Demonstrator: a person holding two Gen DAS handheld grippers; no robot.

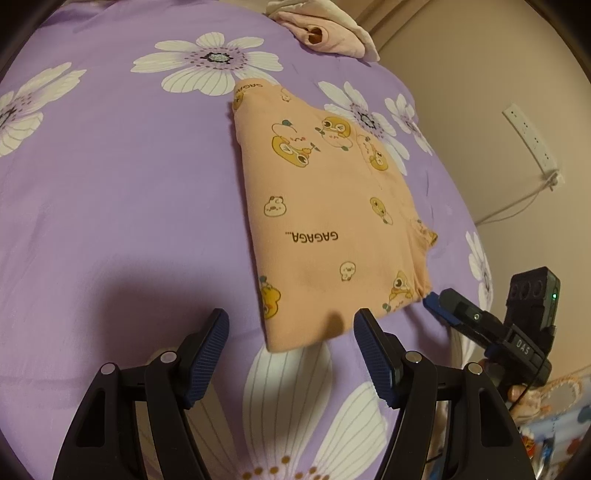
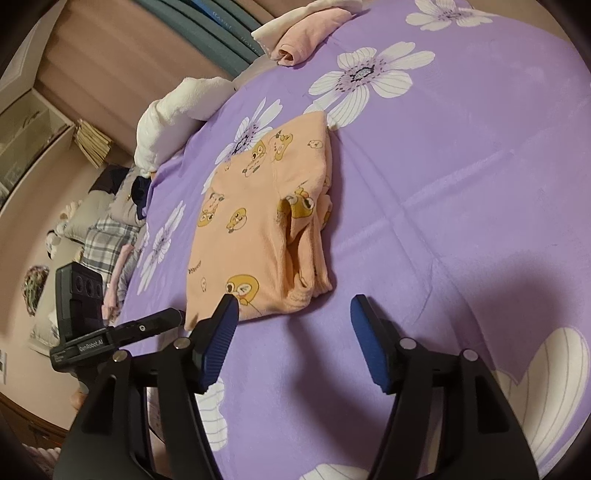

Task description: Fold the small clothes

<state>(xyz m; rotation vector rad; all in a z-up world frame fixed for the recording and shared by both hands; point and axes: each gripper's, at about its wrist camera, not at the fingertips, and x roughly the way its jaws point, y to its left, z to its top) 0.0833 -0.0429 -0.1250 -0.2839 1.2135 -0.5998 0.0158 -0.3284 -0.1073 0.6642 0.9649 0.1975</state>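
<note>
Left wrist view: soft peach cartoon-print garment (image 1: 325,206), folded rectangular, centre-right on purple floral bedsheet (image 1: 122,192). Pink bundle (image 1: 325,33) at top. Left gripper (image 1: 291,330) and right gripper (image 2: 291,314) spread wide, nothing held.

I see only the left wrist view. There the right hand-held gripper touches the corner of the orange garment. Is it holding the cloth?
Observer: No. The right hand-held gripper is open, with nothing between its fingers.
Operator: How does the garment's edge on that side look?
Observer: On the orange garment, the folded layers are stacked at that edge and gape open a little.
Operator: Is anything else on the bed that I miss?
Observer: A white fluffy blanket lies at the edge of the purple bed sheet.
</note>
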